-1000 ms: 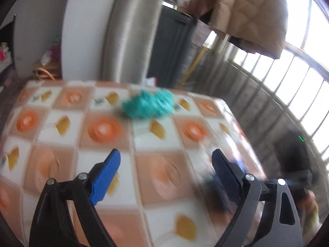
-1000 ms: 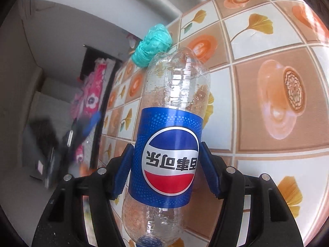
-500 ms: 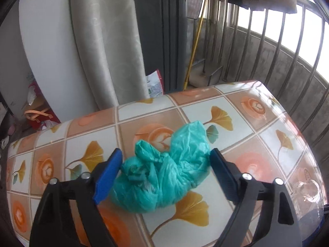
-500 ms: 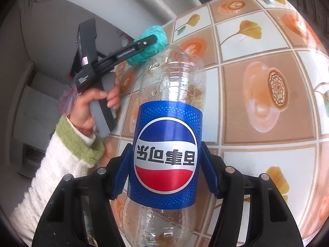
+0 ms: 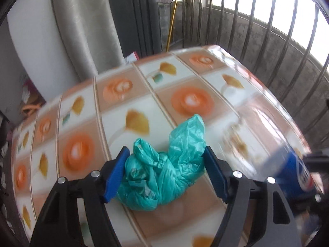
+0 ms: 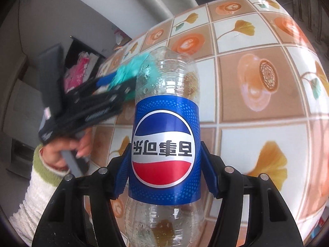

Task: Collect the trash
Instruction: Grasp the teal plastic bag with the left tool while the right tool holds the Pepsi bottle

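Now crumpled teal plastic bag (image 5: 162,170) pinched by left tongs (image 5: 165,173), right tongs (image 6: 164,173) clamping clear Pepsi bottle (image 6: 164,148)

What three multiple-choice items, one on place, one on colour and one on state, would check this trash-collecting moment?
1. Where is the plastic bag?
A. Hanging from the window bars
B. Between the left claw's fingers, over the tiled table
C. Inside the bottle

2. What colour is the bottle's label?
A. Green
B. Yellow
C. Blue, with a red, white and blue emblem

3. What is the right claw doing?
A. Shut on the bottle
B. Open and empty
C. Shut on the bag

Answers: 1 B, the left wrist view shows the teal bag touched by both blue pads; 2 C, the label fills the right wrist view; 3 A, both pads press the label's sides.
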